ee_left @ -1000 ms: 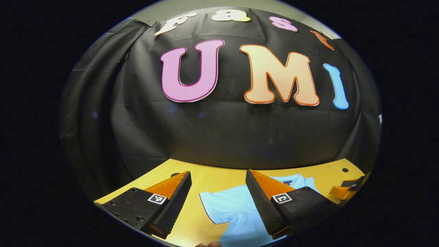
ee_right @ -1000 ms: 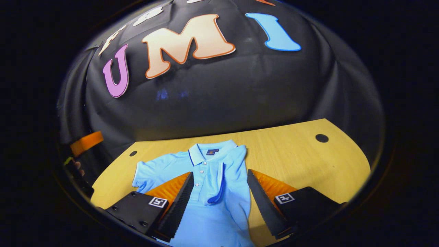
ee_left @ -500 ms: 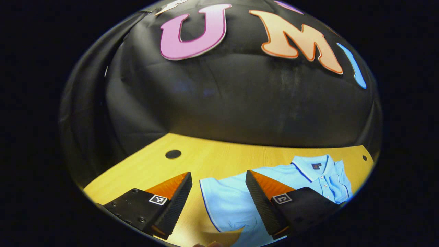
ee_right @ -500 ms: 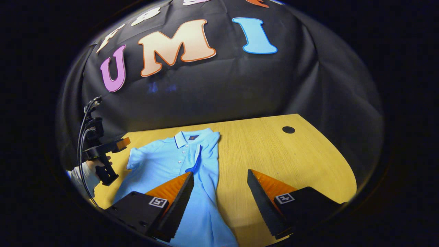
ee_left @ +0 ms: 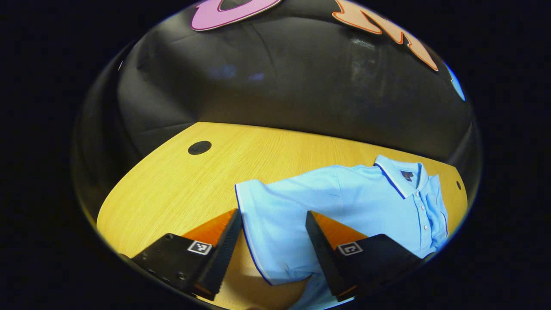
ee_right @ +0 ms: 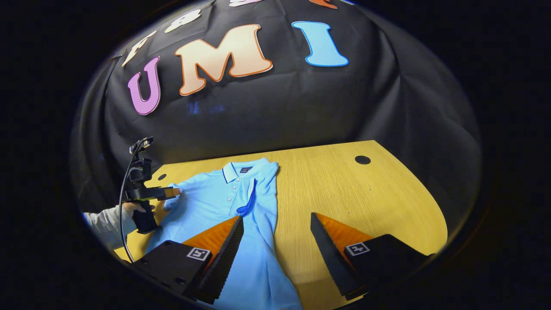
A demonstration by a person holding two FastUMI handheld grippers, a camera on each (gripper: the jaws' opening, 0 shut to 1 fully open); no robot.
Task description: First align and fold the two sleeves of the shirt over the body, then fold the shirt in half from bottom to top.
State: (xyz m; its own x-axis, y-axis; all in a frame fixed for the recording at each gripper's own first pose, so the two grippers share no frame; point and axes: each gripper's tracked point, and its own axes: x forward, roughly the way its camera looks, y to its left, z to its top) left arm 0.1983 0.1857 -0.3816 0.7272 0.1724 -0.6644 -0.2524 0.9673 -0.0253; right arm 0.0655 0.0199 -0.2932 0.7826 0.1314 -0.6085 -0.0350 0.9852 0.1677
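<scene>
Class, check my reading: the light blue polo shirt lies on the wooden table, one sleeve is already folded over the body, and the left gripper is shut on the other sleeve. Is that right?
Not quite. The left gripper is open, not shut: in the left gripper view its fingers stand apart on either side of the spread sleeve. The rest holds: the polo shirt lies on the wooden table, and the right gripper view shows the other sleeve folded over the body.

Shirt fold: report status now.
Left gripper open over the flat sleeve. Right gripper open, empty. Shirt on table, one sleeve already folded over. Nothing in the way.
</scene>
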